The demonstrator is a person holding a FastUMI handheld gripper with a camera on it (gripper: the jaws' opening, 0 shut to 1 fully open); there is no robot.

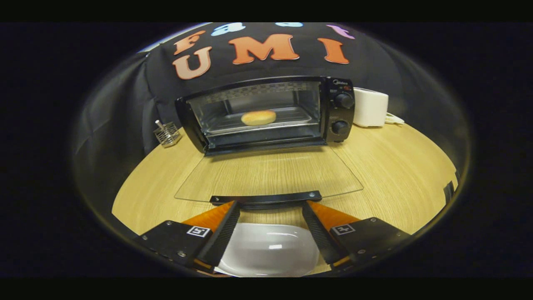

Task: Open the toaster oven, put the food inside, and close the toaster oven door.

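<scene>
Your gripper (270, 205) is spread wide, grasping nothing, its ribbed black fingers (225, 231) flanking a glossy white plate (268, 250) on the woodgrain table (395, 166); just ahead lies the toaster oven's (266, 112) clear glass door (268, 173), dropped flat, its black handle bar (266, 197) lying crosswise at your fingertips. The smooth, golden, oval bun (258, 117) sits on the metal tray (291, 118) inside, long axis across the oven mouth.

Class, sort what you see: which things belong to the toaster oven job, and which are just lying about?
Belong to the job:
toaster oven
glass door, folded down open
bun on the oven tray
gripper, open at the door handle

Lying about:
white toaster
wire holder
white dish
</scene>
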